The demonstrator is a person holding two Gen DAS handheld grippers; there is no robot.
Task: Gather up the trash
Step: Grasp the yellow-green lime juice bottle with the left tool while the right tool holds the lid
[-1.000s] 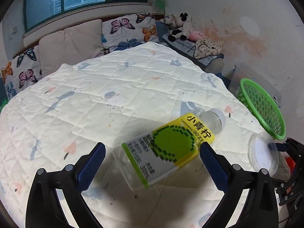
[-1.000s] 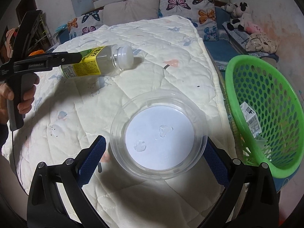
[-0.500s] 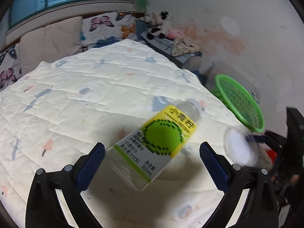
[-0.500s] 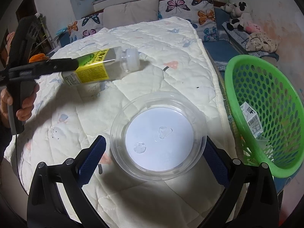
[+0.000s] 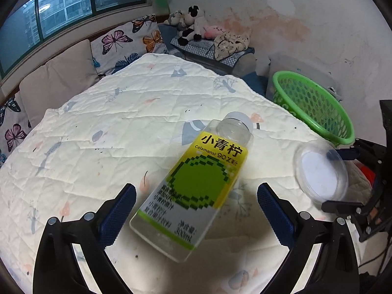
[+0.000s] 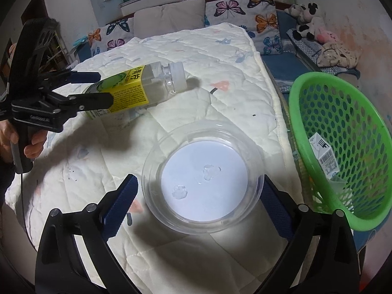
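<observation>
A clear bottle (image 5: 196,186) with a yellow-green label and white cap hangs above the quilted bed (image 5: 110,127), my left gripper (image 5: 196,215) shut on its lower half. The right wrist view shows that bottle (image 6: 137,85) tilted, cap toward the basket, in the left gripper (image 6: 104,88). My right gripper (image 6: 198,203) is shut on a clear round plastic container (image 6: 203,178) with drops inside, held over the bed's near corner. In the left wrist view that container (image 5: 321,171) sits at the right. A green mesh basket (image 6: 294,103) stands beside the bed.
A small white carton (image 6: 323,156) lies inside the basket (image 5: 316,107). Butterfly pillows (image 5: 117,41) line the head of the bed, and plush toys (image 5: 191,24) sit on a bench by the stained wall. A hand (image 6: 31,147) grips the left tool's handle.
The left gripper carried the bottle rightward, nearer the bed's edge and the basket, and turned its cap more toward the basket. The right gripper and container barely moved.
</observation>
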